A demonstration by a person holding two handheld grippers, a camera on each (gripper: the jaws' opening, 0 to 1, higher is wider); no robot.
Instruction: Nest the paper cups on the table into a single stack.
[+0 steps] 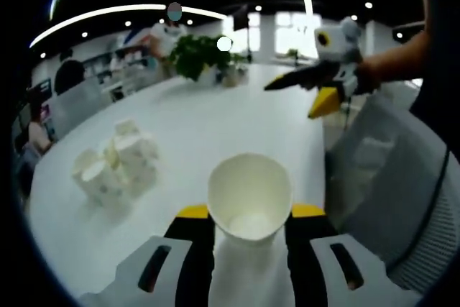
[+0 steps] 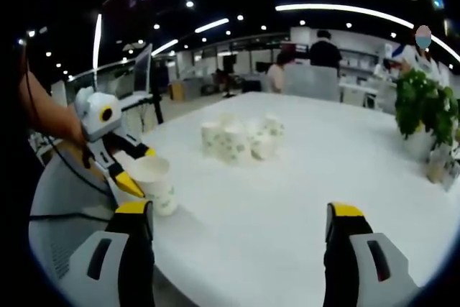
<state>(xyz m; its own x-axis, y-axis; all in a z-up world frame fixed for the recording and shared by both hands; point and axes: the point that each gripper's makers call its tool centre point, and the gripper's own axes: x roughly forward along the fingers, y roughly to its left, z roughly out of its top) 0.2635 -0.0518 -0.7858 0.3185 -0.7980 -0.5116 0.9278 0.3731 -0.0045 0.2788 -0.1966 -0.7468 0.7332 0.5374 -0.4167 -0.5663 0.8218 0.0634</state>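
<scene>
Paper cups in a loose cluster [image 1: 115,167] stand toward the left part of the white tabletop [image 1: 215,120] in the left gripper view, well apart from the single paper cup [image 1: 249,198] near the tabletop's near edge. That cup sits upright, mouth open, clamped between the yellow-tipped jaws of the left gripper [image 1: 250,212]. Farther right, the right gripper [image 1: 325,84] hangs over the tabletop's right edge, jaws spread with nothing between them. A potted plant [image 1: 201,55] stands at the far edge. In the right gripper view, the right gripper [image 2: 241,210] shows its jaws wide apart.
</scene>
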